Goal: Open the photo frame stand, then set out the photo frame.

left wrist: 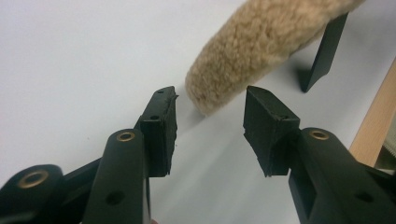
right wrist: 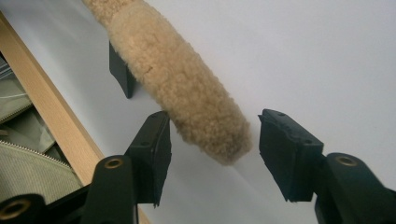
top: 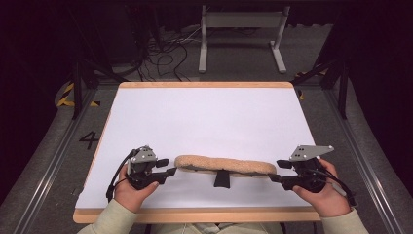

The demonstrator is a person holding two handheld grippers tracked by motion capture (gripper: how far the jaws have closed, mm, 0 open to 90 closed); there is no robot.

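The left gripper (top: 168, 167) holds its jaws apart, and the rounded end of the long tan fleece-covered pad (top: 225, 165) lies straight ahead of the gap – in the left gripper view that end (left wrist: 219, 88) sits just beyond the jaw tips, not yet between them. The right gripper (top: 278, 171) mirrors this from the other side: its jaws stand apart too, and in the right gripper view the pad's other end (right wrist: 219, 140) reaches into the opening between them, though nothing is clamped.

The pad's long axis runs left to right across the near part of the white counter (top: 204, 122), so each gripper faces one end along that axis; the right one looks slightly further onto its end than the left. The pad seems raised a little off the surface, and a short black strap or tab (top: 222, 178) juts from under its middle toward the person – well clear of both jaw sets.

Nothing stands between jaws and pad. The light wooden edge of the counter (top: 195, 215) runs close behind both hands
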